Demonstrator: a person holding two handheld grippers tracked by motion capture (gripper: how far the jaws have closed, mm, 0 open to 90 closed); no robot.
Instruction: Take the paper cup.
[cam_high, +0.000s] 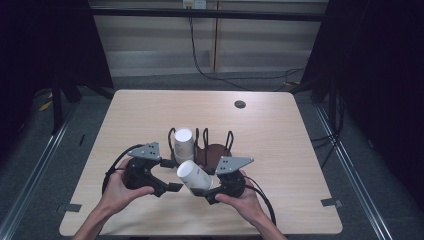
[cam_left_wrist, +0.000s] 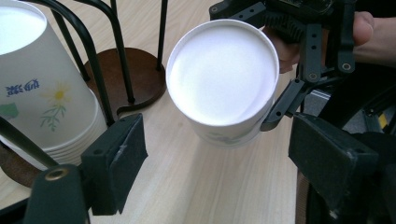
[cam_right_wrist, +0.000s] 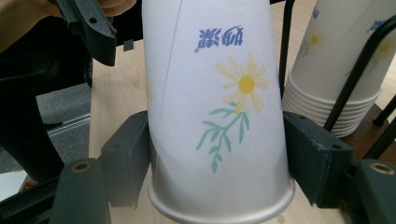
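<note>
Clamped by the right gripper (cam_high: 207, 192) near its rim, the tilted paper cup (cam_high: 194, 175) could be crushed or dropped, since the left gripper (cam_high: 167, 189) is released.

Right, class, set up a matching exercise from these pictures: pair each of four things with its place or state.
Things:
1. single paper cup
2. stack of paper cups
3. left gripper
4. right gripper

States:
A. jaws apart, holding nothing
B. standing upside down in the wire cup holder
C. tilted, held off the table
D. clamped on a cup near its rim

Pairs: 1-C, 2-B, 3-A, 4-D
</note>
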